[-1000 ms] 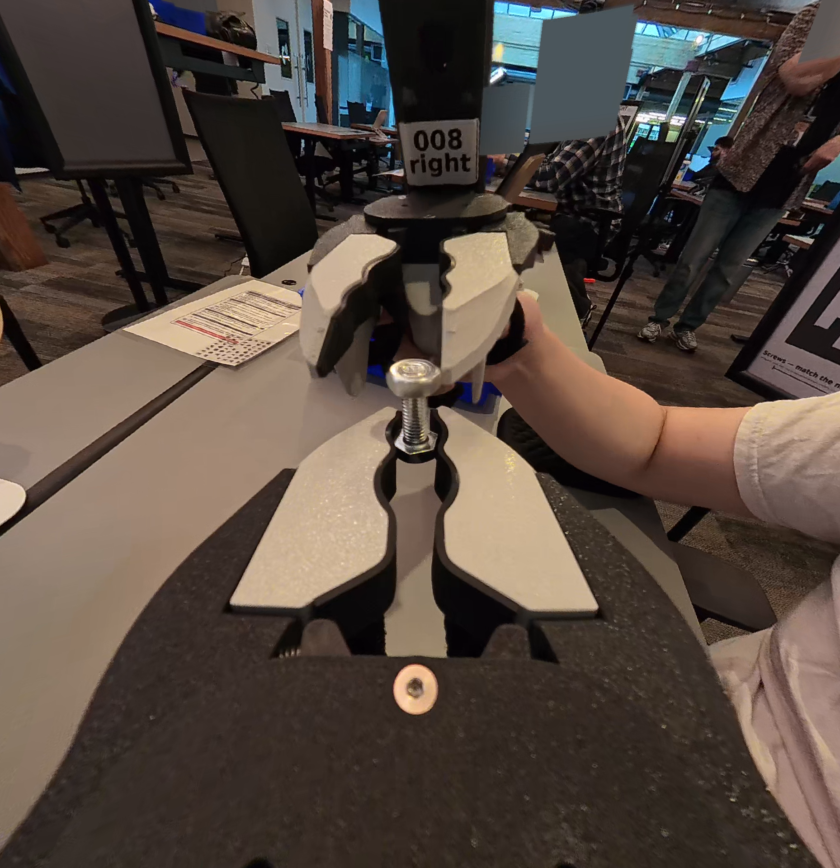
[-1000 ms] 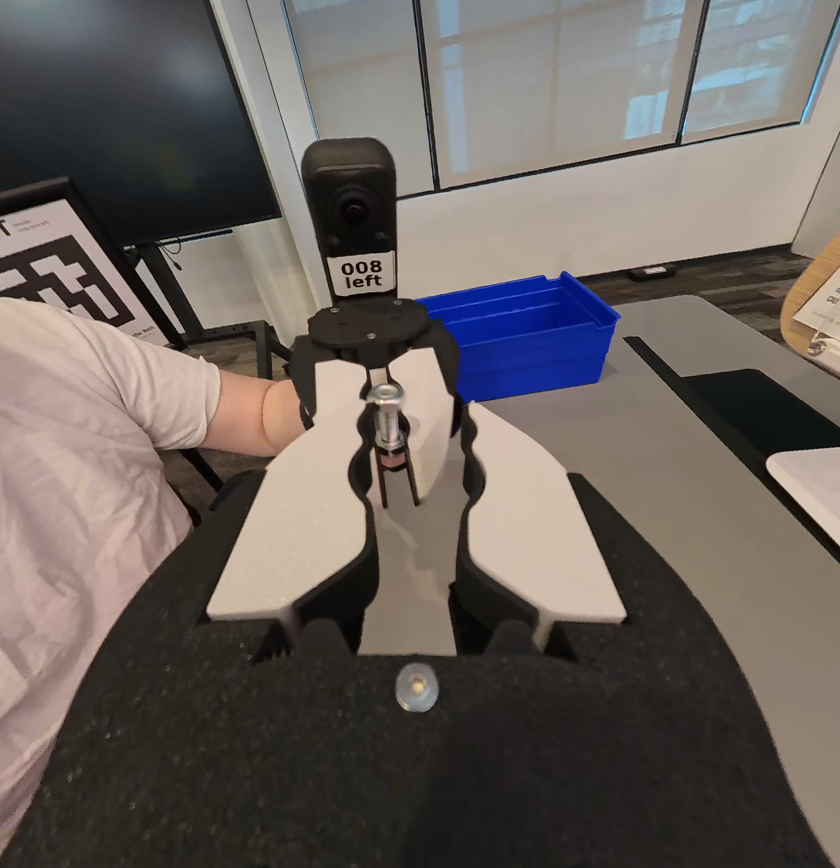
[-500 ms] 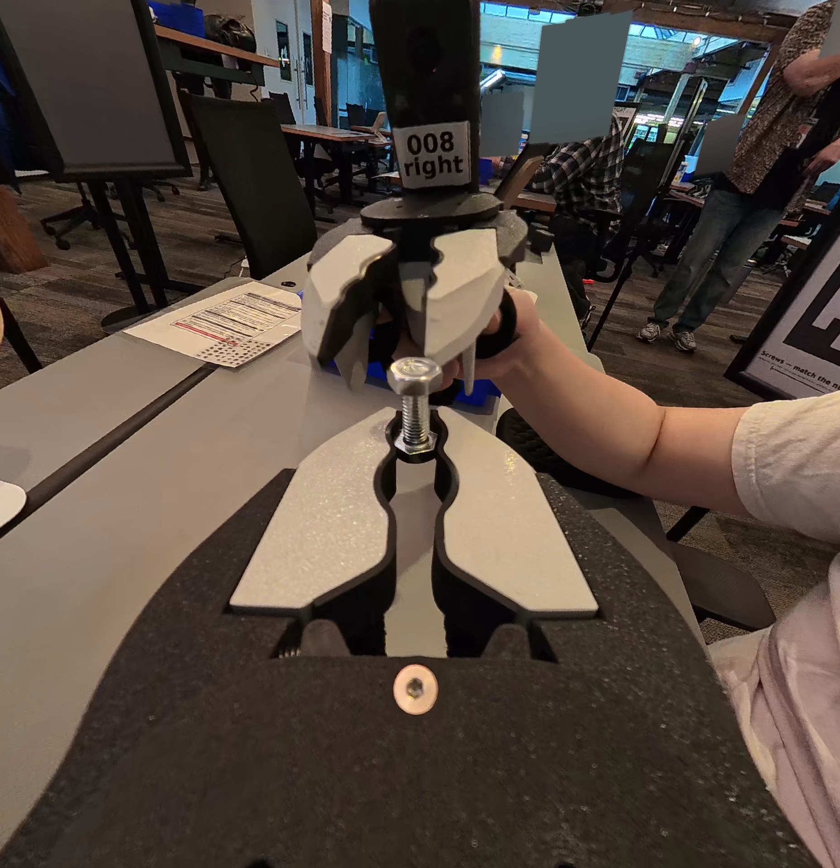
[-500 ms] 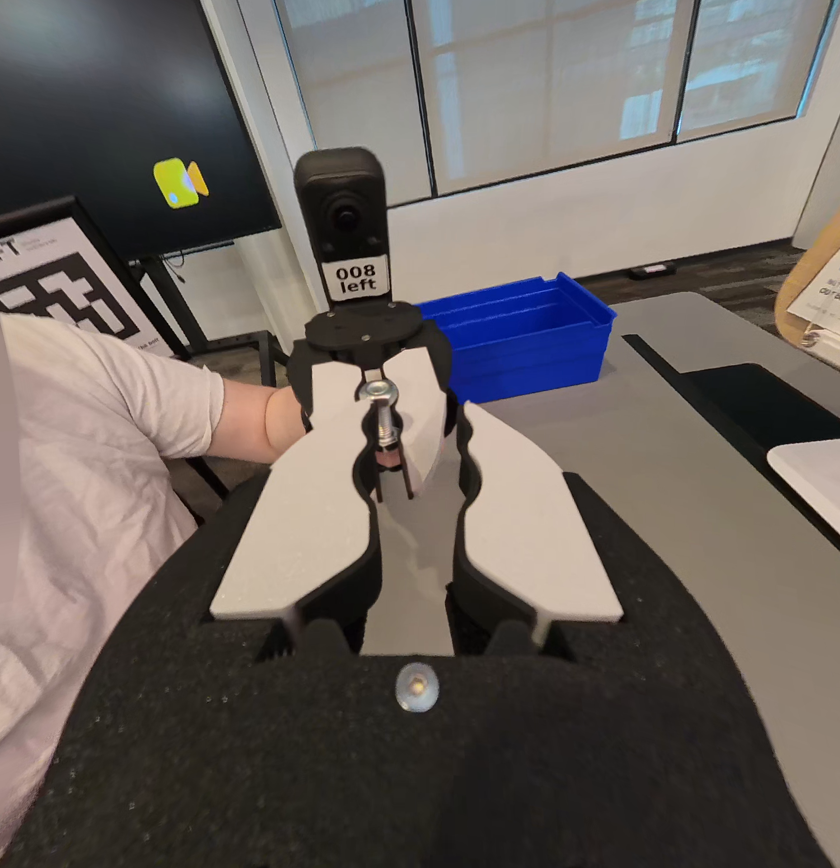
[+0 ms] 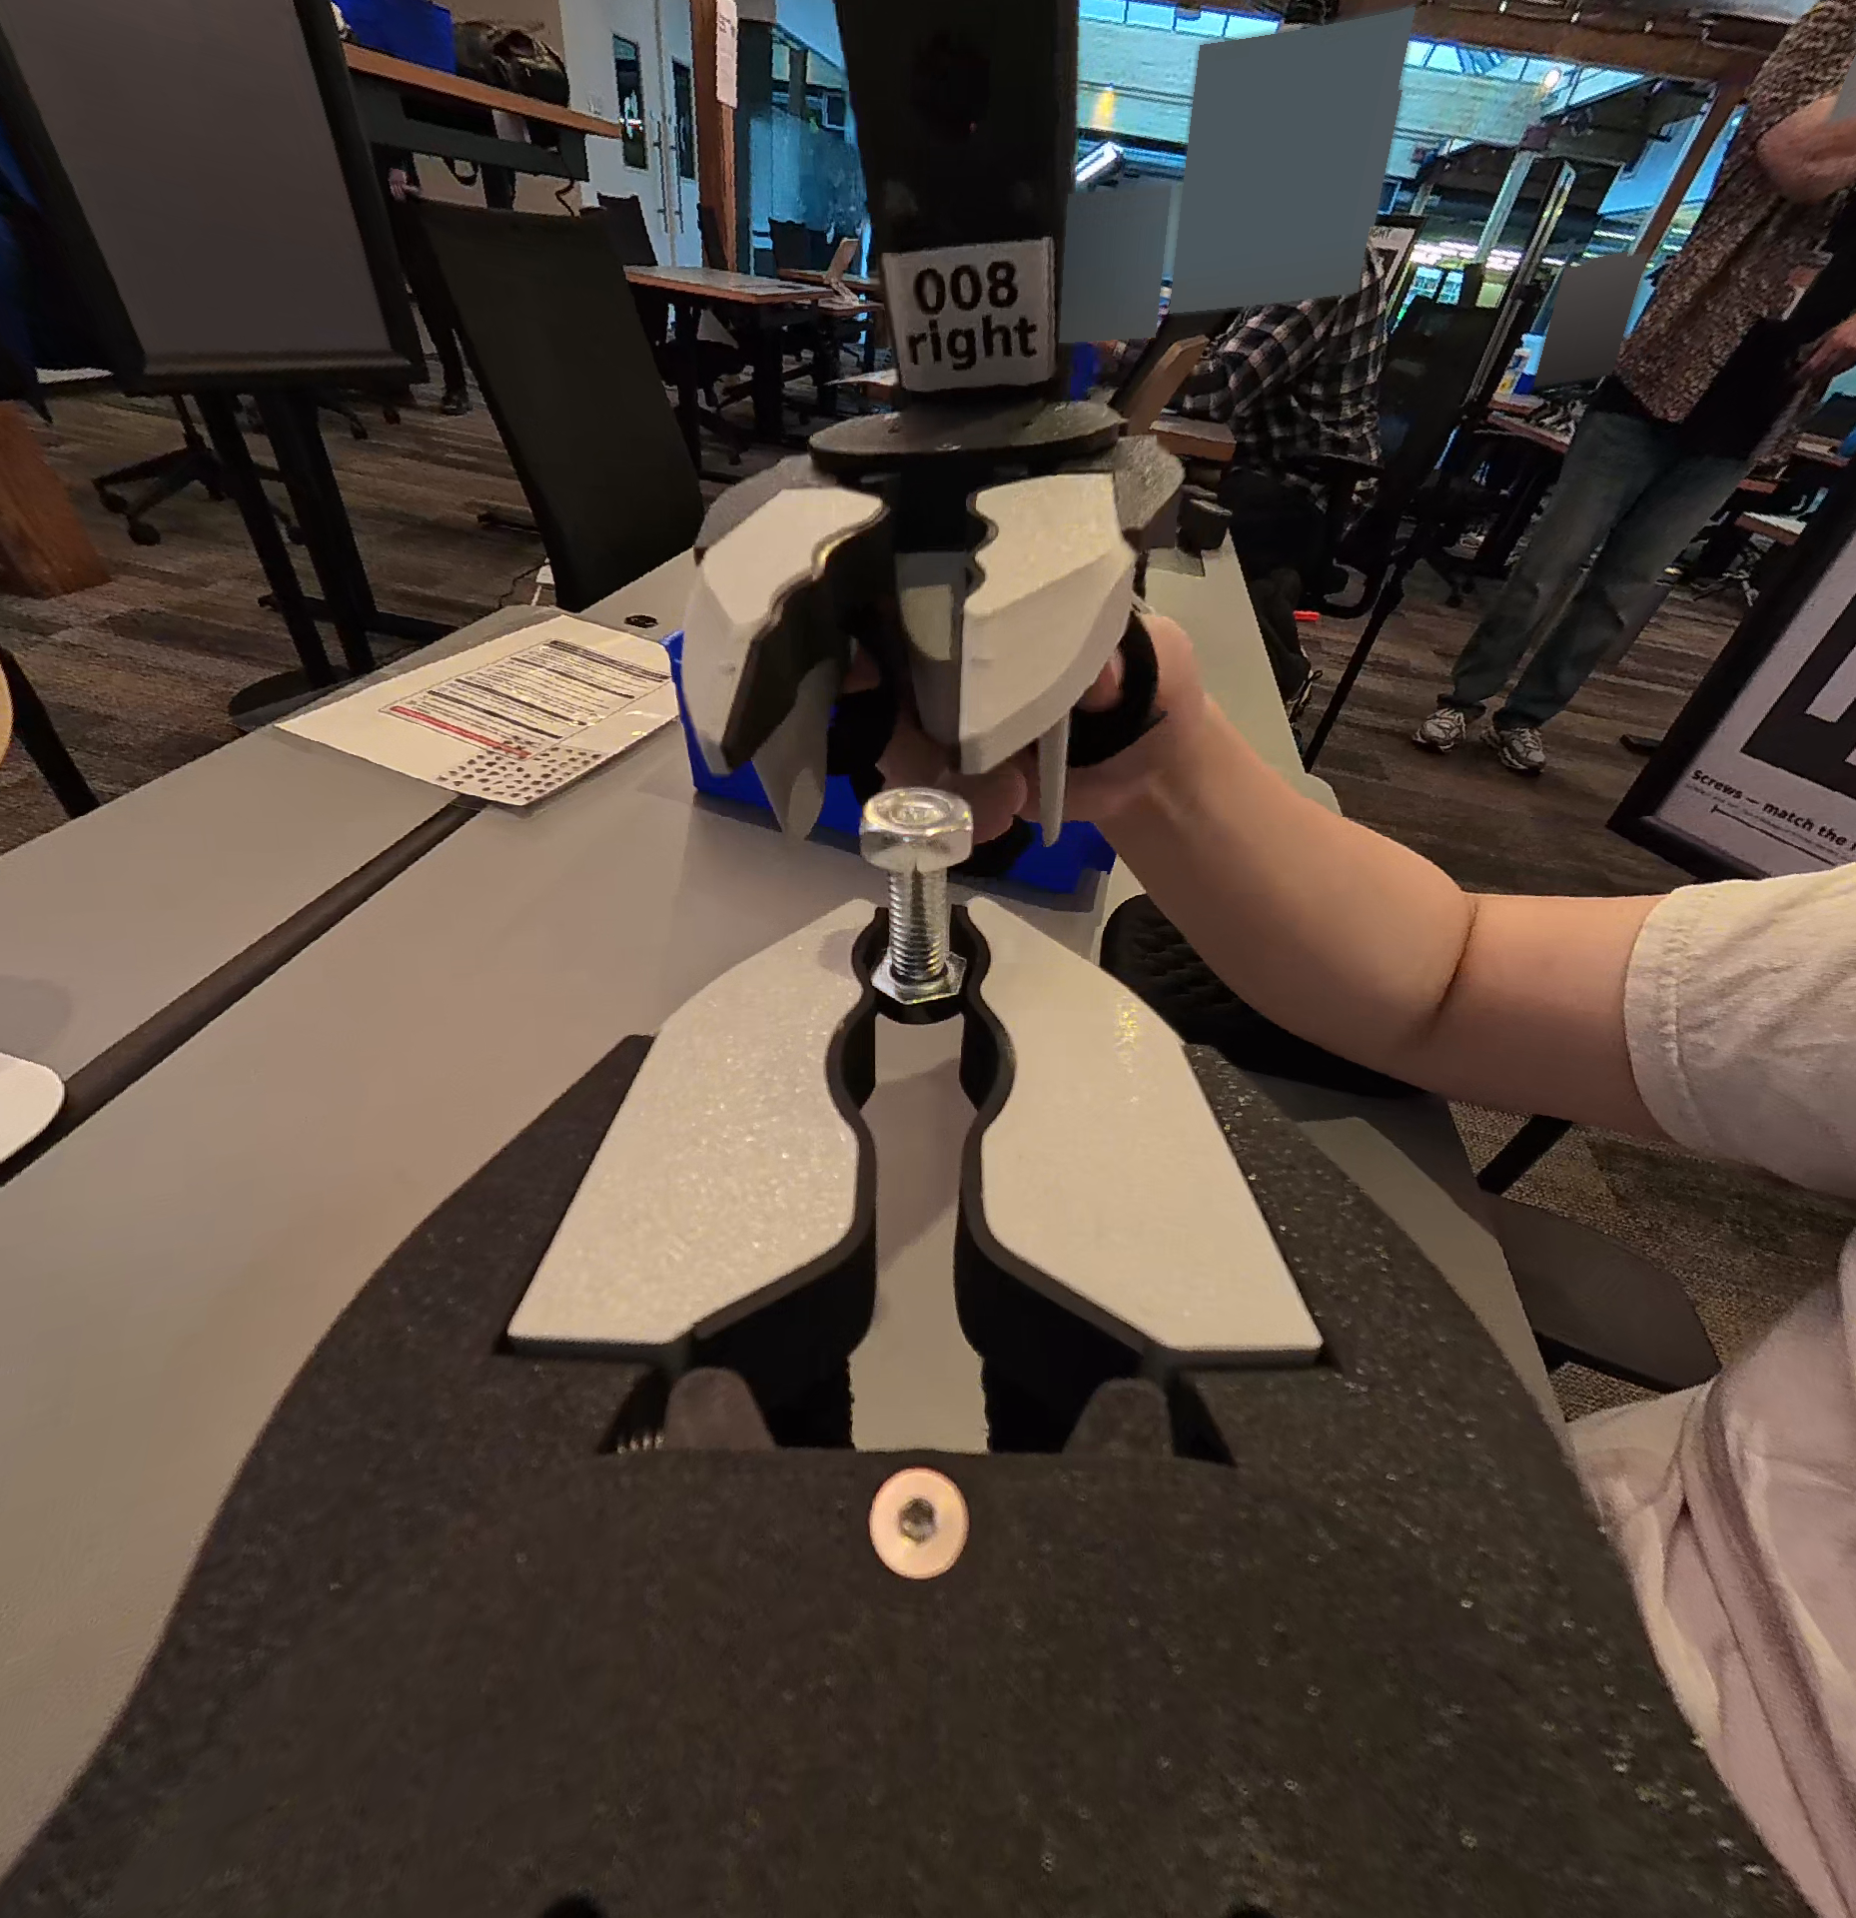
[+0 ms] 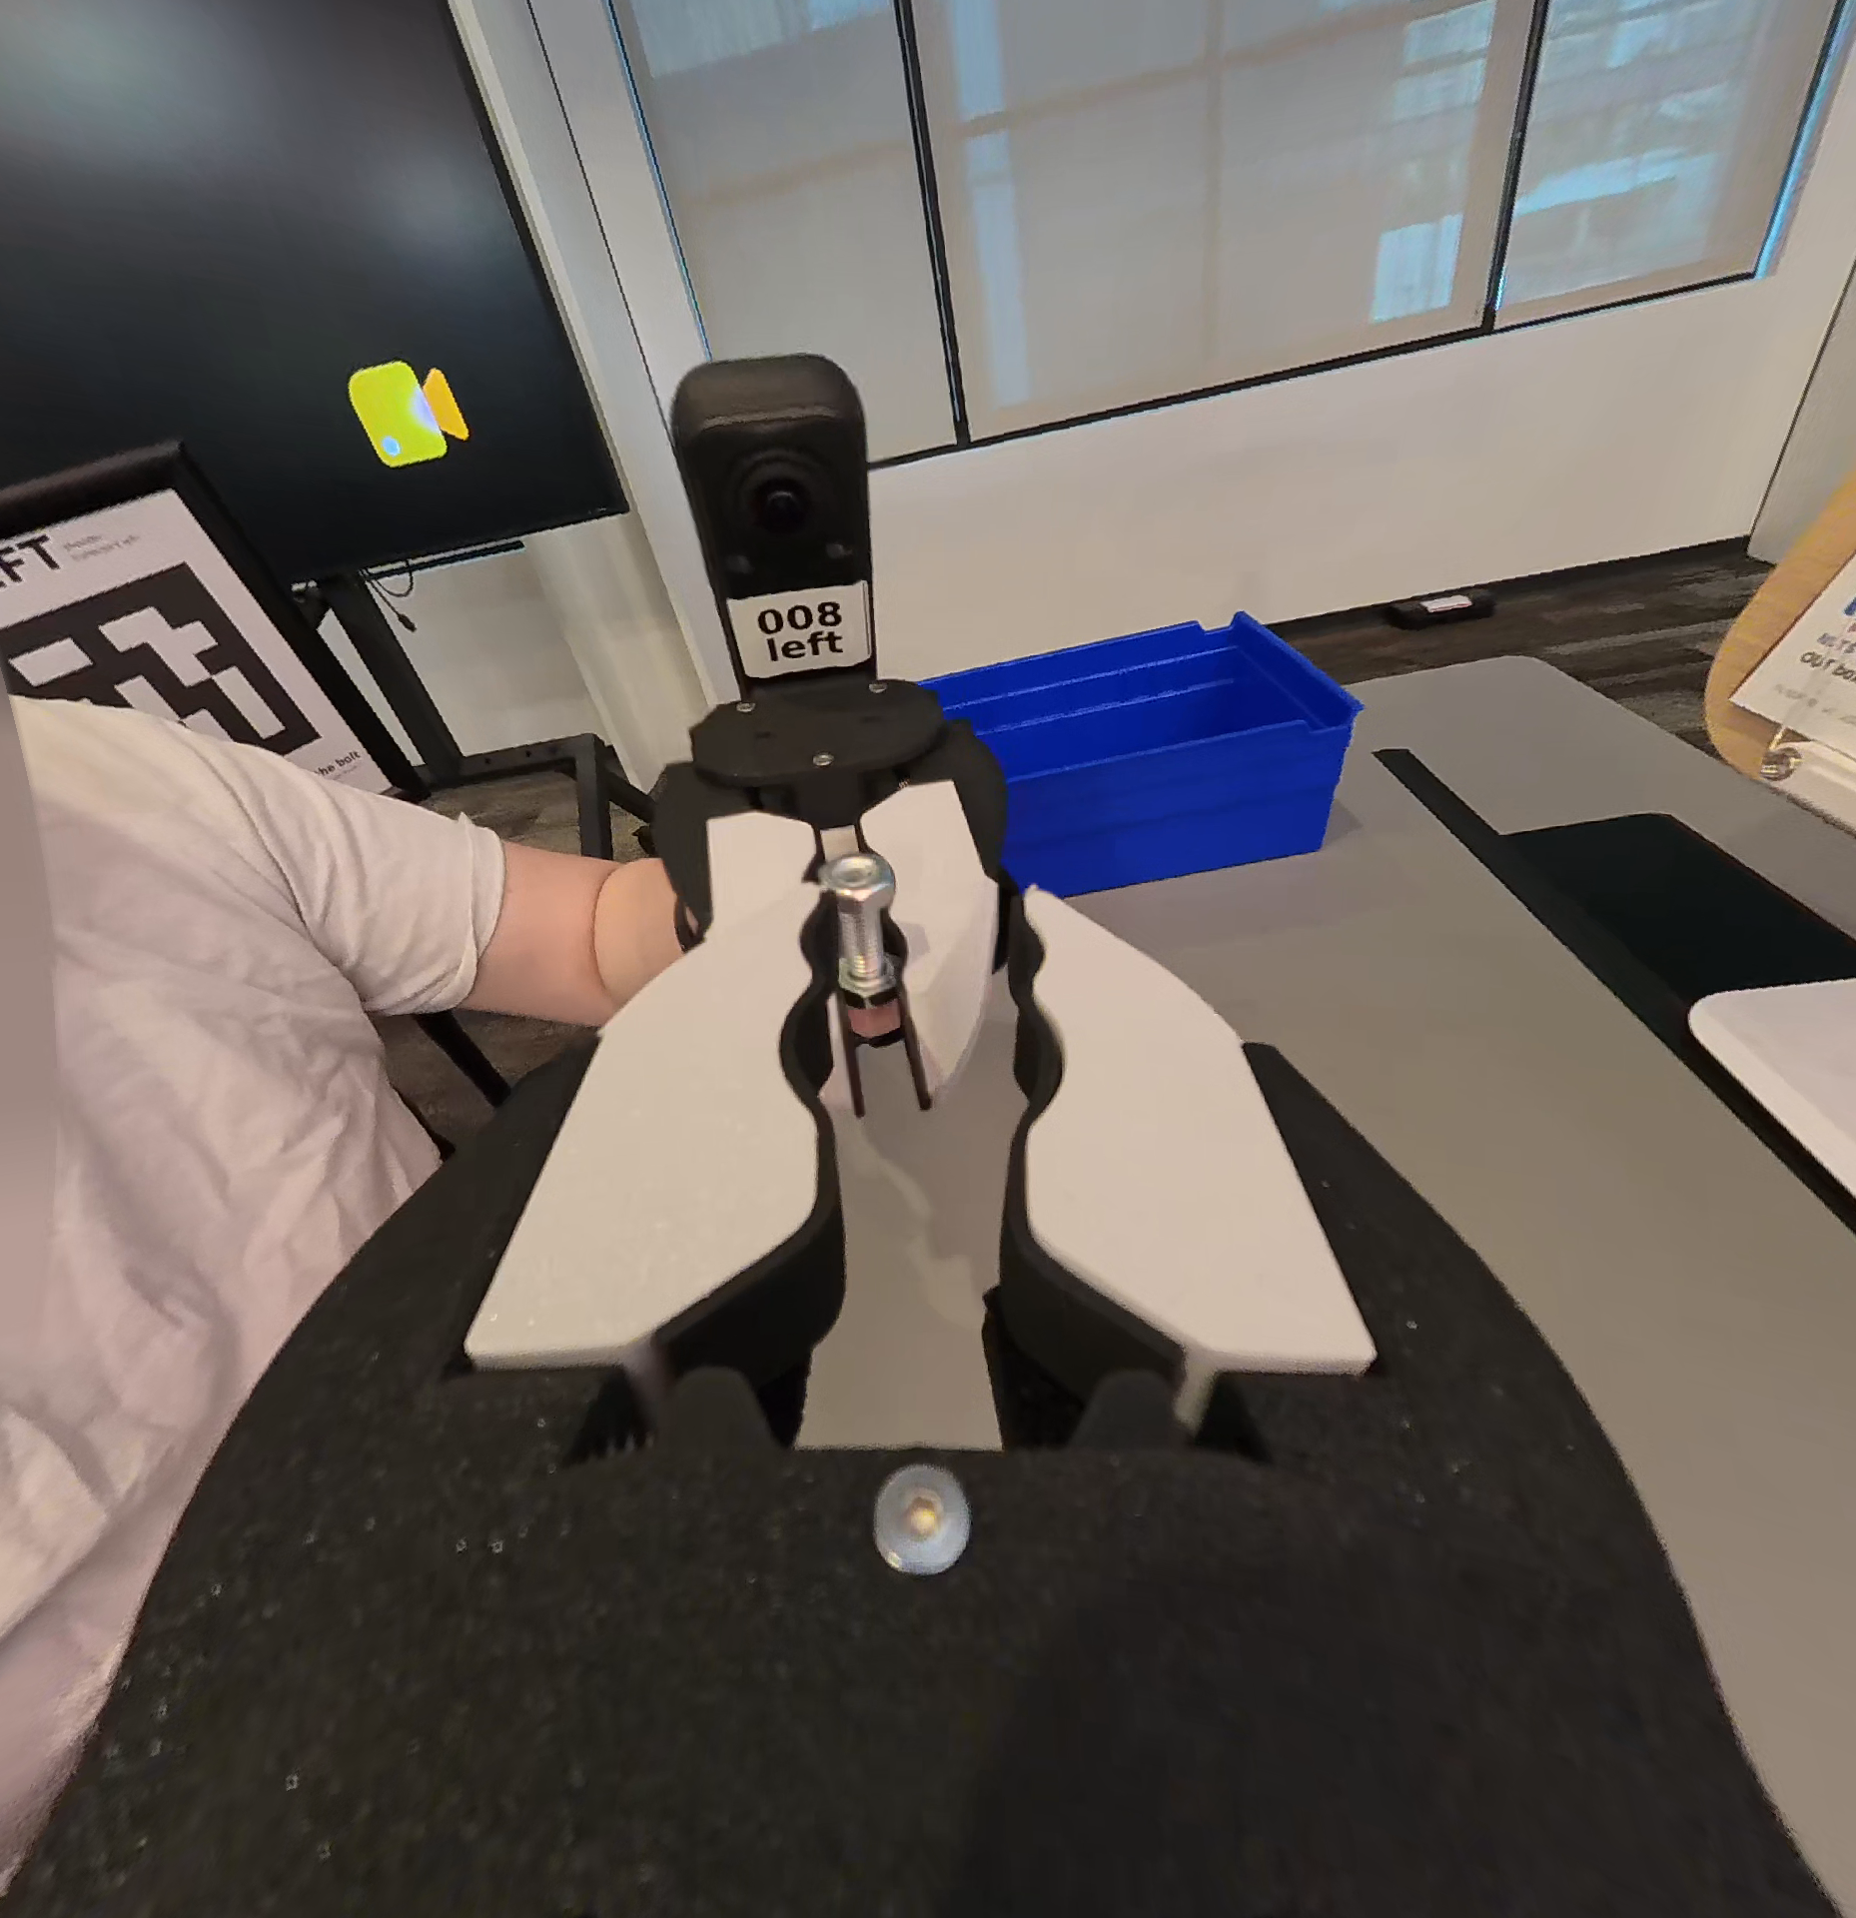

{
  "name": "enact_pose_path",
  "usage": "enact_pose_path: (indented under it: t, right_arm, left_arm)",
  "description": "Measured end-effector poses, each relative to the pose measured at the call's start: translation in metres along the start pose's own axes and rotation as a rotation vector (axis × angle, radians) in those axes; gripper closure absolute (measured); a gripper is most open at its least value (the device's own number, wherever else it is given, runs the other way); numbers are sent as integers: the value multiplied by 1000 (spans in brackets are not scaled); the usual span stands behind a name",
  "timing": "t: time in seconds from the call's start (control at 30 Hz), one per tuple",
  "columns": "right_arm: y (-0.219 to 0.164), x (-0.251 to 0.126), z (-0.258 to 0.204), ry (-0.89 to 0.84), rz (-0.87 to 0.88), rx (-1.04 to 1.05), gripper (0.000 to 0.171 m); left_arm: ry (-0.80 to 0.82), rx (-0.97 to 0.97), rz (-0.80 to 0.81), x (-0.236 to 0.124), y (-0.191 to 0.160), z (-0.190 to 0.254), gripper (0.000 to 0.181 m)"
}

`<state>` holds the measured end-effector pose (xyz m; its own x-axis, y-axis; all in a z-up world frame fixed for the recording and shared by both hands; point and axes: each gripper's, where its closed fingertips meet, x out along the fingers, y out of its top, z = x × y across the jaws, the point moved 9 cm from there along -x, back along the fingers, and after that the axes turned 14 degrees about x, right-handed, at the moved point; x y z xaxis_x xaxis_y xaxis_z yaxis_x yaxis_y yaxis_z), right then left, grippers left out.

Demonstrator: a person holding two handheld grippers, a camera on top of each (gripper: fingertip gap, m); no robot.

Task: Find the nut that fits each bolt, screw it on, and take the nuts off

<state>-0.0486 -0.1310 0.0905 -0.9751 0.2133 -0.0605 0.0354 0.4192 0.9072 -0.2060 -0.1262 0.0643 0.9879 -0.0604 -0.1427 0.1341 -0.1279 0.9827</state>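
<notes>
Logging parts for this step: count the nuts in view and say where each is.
1. The nut sits threaded on the bolt, pinched at the tips of the left gripper. More may lie hidden inside the blue bin.

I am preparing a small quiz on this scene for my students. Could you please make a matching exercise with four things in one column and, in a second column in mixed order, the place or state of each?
Things:
1. left gripper
2. right gripper
3. bolt
4. blue bin

Places or states:
A. stands upright, head on top, with a nut low on its thread
B. open, holding nothing
C. sits on the grey table, beyond the grippers
D. shut on the nut

Pairs: 1-D, 2-B, 3-A, 4-C
</notes>
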Motion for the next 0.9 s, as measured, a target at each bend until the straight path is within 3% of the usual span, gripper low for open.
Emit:
enact_pose_path:
  t: [0.23, 0.63, 0.77, 0.9]
  right_arm:
    - [-3, 13, -12, -43, -74, -76, 139]
    - [-4, 12, -12, 18, -70, -55, 157]
    - [-5, 10, -14, 129, -72, -52, 157]
    - [-11, 8, -21, 362, -89, -67, 158]
  left_arm:
    - [-4, 0, -5, 2, -1, 1, 171]
    - [-19, 0, -7, 3, 0, 3, 171]
    - [-119, -18, 26, 4, 2, 9, 171]
    - [-327, -31, 72, 7, 7, 25, 171]
